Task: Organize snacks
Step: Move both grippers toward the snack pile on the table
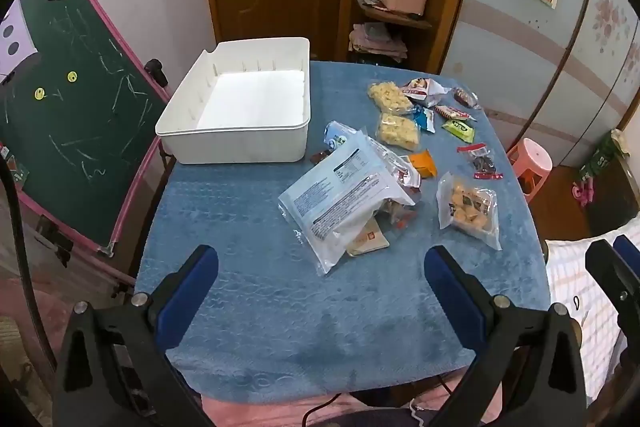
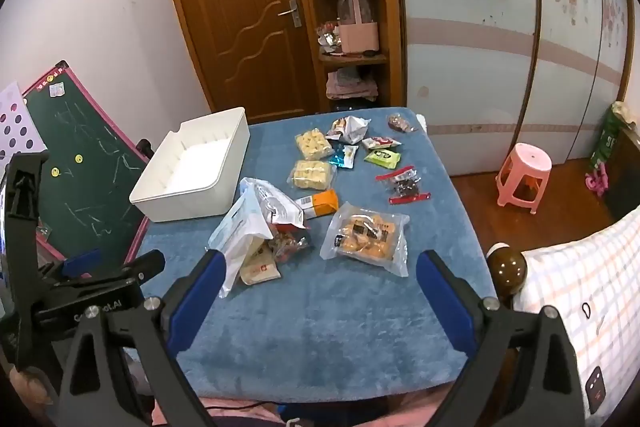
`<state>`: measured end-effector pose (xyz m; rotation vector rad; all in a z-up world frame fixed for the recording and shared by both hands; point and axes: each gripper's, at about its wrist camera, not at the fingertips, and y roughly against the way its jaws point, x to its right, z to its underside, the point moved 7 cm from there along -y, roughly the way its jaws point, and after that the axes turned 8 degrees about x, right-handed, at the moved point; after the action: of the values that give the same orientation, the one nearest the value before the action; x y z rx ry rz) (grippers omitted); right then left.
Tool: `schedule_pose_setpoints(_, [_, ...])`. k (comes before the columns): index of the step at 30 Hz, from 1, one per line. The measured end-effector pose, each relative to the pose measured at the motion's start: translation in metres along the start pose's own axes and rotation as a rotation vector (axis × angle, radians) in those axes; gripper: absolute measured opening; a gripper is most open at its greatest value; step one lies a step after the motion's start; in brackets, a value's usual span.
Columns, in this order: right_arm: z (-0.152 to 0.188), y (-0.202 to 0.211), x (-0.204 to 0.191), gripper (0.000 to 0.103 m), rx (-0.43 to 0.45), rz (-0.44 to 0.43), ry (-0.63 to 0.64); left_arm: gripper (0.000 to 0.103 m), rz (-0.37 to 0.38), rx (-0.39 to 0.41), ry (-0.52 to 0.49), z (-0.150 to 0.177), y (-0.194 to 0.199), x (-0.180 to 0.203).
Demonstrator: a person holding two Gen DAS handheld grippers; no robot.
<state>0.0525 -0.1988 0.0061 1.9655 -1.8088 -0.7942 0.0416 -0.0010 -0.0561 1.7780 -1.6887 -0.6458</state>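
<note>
My left gripper [image 1: 320, 267] and my right gripper [image 2: 320, 273] are both wide open and hold nothing. All the snacks [image 1: 400, 163] lie loose toward the table's right edge. The white box [image 1: 236, 147] at the far left corner is empty, so nothing is sorted yet

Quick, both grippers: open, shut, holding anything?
Left gripper: open, empty, above the blue cloth.
Right gripper: open, empty.

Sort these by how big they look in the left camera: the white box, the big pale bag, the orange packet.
1. White box, though it sits farthest away
2. Big pale bag
3. Orange packet, clearly smallest
</note>
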Motion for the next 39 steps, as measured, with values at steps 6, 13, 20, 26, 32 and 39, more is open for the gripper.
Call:
schedule_pose_setpoints(6, [0.004,-0.003,-0.003,0.097,0.009,-0.029,-0.021,0.102,0.023,-0.016,-0.006,0.006,0.0,0.004])
schedule_pose_setpoints(13, [0.002,-0.001,-0.002,0.097,-0.01,-0.03,-0.004,0.102,0.022,-0.017,-0.021,0.001,0.001,0.006])
schedule_pose_setpoints(20, [0.007,0.0,-0.002,0.097,-0.025,-0.026,-0.029,0.102,0.024,-0.029,-0.042,0.0,0.002,0.011])
schedule_pose_setpoints(26, [0.003,0.01,-0.007,0.097,-0.013,-0.008,-0.002,0.102,0.039,-0.018,-0.038,-0.001,0.009,0.01])
schedule_pose_setpoints(32, [-0.003,0.011,-0.011,0.097,0.005,0.003,0.012,0.102,0.03,0.012,-0.036,-0.007,0.015,0.007])
schedule_pose_setpoints(39, [-0.002,0.0,-0.012,0.097,-0.012,0.016,0.012,0.102,0.034,0.058,-0.049,-0.015,0.016,0.006])
